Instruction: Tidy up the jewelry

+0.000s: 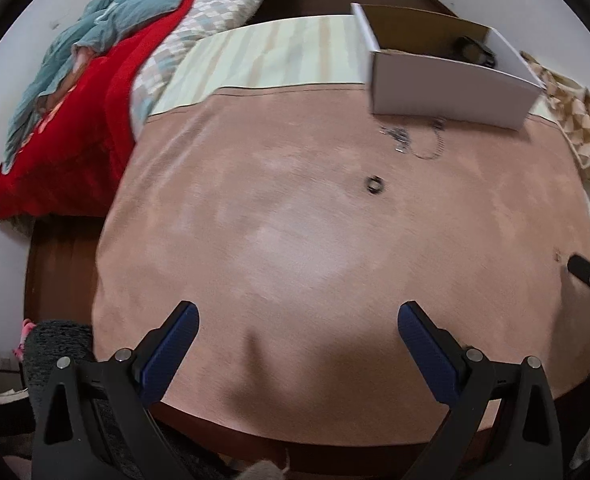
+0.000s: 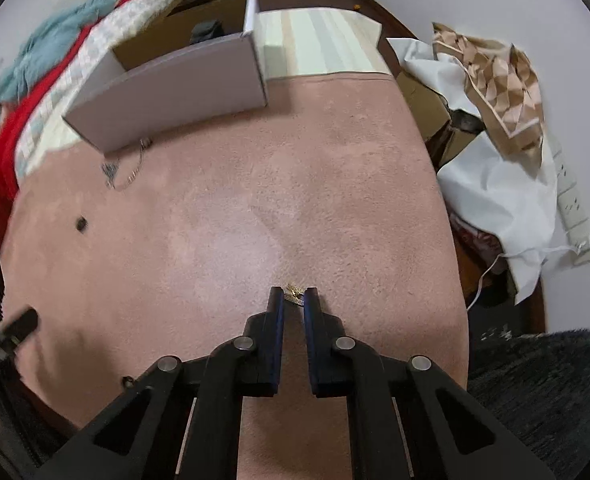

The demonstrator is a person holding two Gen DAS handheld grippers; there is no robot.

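Note:
My right gripper [image 2: 293, 298] is shut on a small gold ring [image 2: 294, 293], pinched between its fingertips just above the pink cloth [image 2: 255, 184]. My left gripper [image 1: 298, 316] is open and empty over the near part of the cloth [image 1: 295, 240]. A dark ring [image 1: 374, 184] lies on the cloth ahead of it, and it also shows in the right wrist view [image 2: 81, 223]. A thin silver chain [image 1: 415, 140] lies in front of the white open box [image 1: 451, 92]; both show in the right wrist view, the chain [image 2: 125, 168] and the box [image 2: 175, 84]. A dark item [image 1: 475, 50] lies inside the box.
A red and teal bedding pile [image 1: 75, 100] lies at the left. A striped mat [image 1: 275, 52] lies beyond the cloth. White fabric [image 2: 495, 192], a patterned scarf [image 2: 499, 84] and a power strip [image 2: 575, 208] lie off the right edge. The right gripper's tip [image 1: 587, 276] shows at the far right.

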